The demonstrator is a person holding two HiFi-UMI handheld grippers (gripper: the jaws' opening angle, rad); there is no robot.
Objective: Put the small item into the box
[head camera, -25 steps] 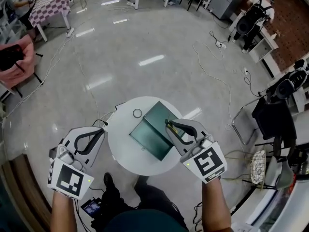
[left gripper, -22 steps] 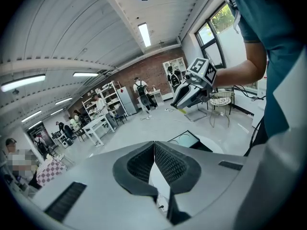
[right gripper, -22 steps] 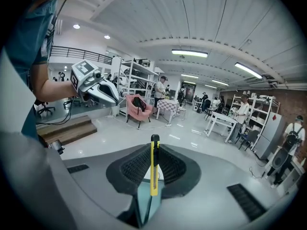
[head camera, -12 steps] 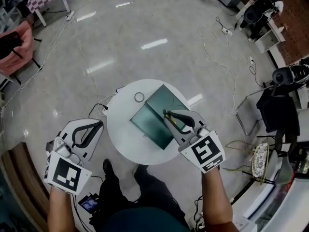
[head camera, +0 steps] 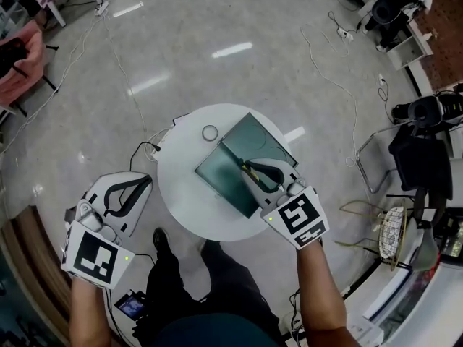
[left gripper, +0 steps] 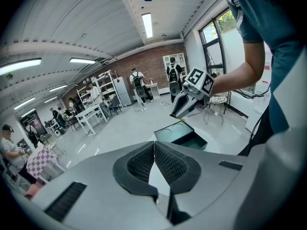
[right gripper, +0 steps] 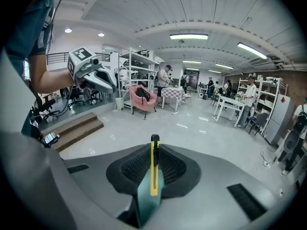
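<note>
No legible writing in view

The only printed marks are the black-and-white square patterns on the cubes of the left tool and the right tool, which carry no letters or digits. Anything on the far shelves is too small to read.

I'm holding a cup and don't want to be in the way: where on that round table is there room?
The near-left part of the table, between the small ring and the near rim, is bare. The far-right half is crowded: the open green box with the right gripper above it.
</note>
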